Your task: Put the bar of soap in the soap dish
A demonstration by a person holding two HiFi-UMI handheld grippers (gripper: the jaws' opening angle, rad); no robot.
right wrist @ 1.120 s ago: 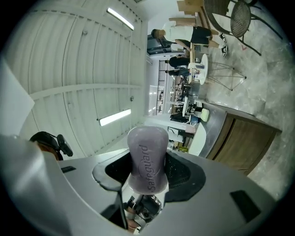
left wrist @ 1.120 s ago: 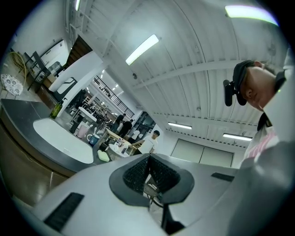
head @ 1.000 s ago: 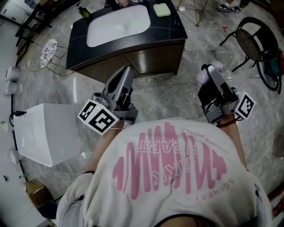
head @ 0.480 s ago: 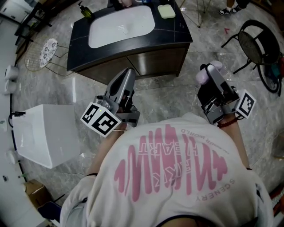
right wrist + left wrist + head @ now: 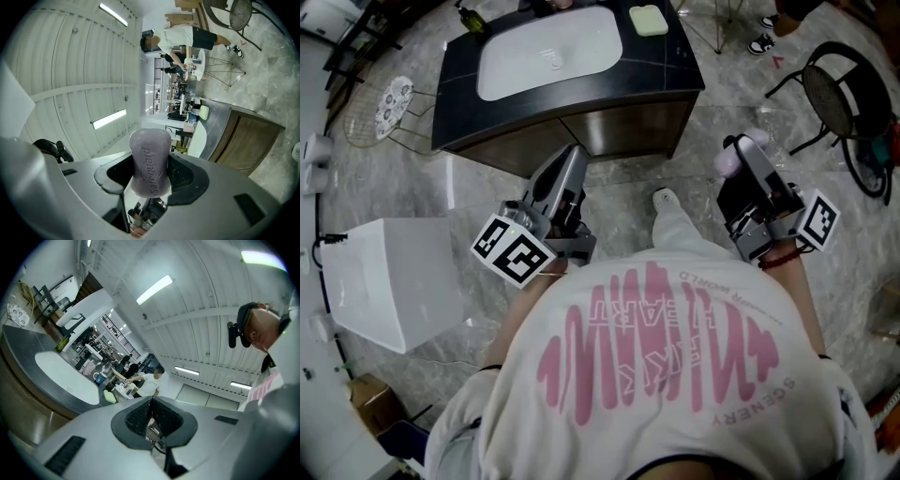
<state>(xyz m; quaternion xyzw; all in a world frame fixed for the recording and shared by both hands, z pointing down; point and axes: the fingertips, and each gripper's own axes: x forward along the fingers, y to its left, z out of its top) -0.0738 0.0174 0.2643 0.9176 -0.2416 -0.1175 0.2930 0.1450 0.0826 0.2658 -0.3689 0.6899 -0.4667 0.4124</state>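
Observation:
A lilac bar of soap stands up between the jaws of my right gripper, which is shut on it at waist height. In the right gripper view the soap fills the middle. The pale green soap dish sits on the back right corner of the dark vanity counter, beside the white sink. It also shows small in the right gripper view as the soap dish. My left gripper points at the vanity front; its pads meet with nothing between them.
A white box stands on the marble floor at left, with a wire fan guard behind it. A black chair is at the right. A green bottle stands on the counter's back left. My shoe shows below the cabinet.
The view has shifted a little toward the vanity and my shoe has stepped forward into sight. Both grippers keep their pose, and the soap stays held.

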